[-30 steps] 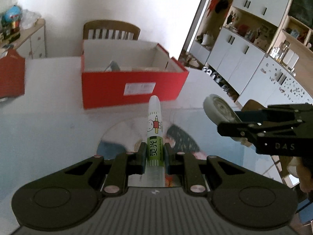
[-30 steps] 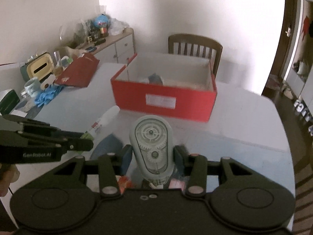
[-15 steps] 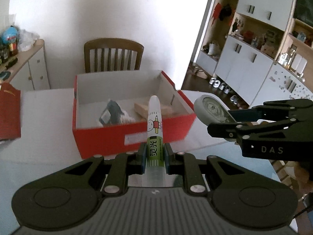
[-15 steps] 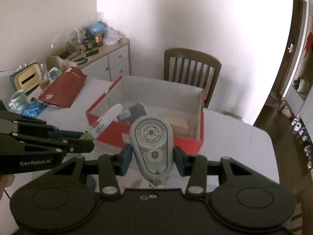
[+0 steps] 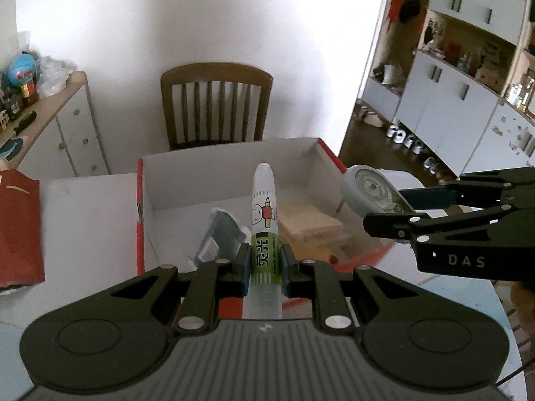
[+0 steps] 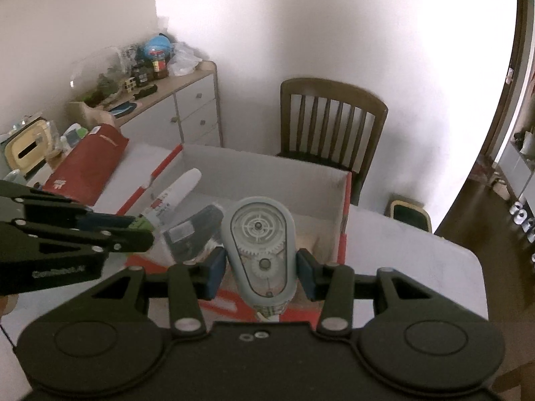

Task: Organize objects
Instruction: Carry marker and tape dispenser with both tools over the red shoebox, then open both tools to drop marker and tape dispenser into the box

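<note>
Left gripper (image 5: pixel 264 264), bottom centre of its view: fingers clamped on a glue tube (image 5: pixel 264 220) with a green label, white tip pointing up-frame over the open red box (image 5: pixel 140 234). Right gripper (image 6: pixel 261 267), bottom centre of its own view: fingers closed on a grey correction-tape dispenser (image 6: pixel 259 247), gears visible through its clear face, also above the box. Inside the box: a dark packet (image 5: pixel 219 234) left of centre, a pale wooden block (image 5: pixel 307 222) to its right. Wooden chair (image 5: pixel 215 108) behind the box. White table (image 6: pixel 411 250) underneath.
</note>
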### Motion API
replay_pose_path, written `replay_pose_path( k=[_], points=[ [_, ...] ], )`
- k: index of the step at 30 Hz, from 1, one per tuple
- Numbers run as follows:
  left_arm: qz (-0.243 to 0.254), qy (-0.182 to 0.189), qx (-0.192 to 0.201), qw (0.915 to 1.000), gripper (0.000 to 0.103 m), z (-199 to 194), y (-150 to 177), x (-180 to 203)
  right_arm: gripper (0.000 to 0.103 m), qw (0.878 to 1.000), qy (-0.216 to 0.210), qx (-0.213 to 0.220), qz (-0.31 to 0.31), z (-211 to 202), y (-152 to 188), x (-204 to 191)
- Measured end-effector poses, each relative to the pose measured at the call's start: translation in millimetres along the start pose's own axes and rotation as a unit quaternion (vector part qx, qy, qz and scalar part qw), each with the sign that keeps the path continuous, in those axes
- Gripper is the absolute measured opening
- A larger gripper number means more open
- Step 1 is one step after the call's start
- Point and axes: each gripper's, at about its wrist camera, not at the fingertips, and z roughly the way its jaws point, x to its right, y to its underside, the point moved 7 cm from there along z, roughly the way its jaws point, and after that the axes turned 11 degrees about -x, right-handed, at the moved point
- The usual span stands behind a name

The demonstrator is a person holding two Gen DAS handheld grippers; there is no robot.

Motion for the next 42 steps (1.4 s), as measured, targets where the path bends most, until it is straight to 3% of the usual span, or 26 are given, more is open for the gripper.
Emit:
replay_pose_path(
  k=[9, 24, 38, 42],
  points=[
    [0.01, -0.024, -0.034, 0.9991, 0.017, 44.6, -25.3, -9.8, 0.045, 1.0, 0.008, -0.019, 0.004, 46.5, -25.2, 17.3],
    [0.019, -0.048, -0.103, 0.9934, 0.017, 117.2, -27.5, -19.2, 0.045, 0.997, 0.016, -0.071, -0.022, 112.3, -25.7, 22.3],
    [0.002, -0.049, -0.16, 0.9859, 0.017, 144.0, -19.2, -28.3, 0.045, 0.995, 0.024, -0.092, -0.022, 127.1, -18.9, 24.9],
    [-0.007, -0.047, -0.156, 0.9866, 0.017, 140.5, -17.0, -29.8, 0.048, 0.995, 0.024, -0.091, -0.017, 123.3, -17.8, 26.4]
  ],
)
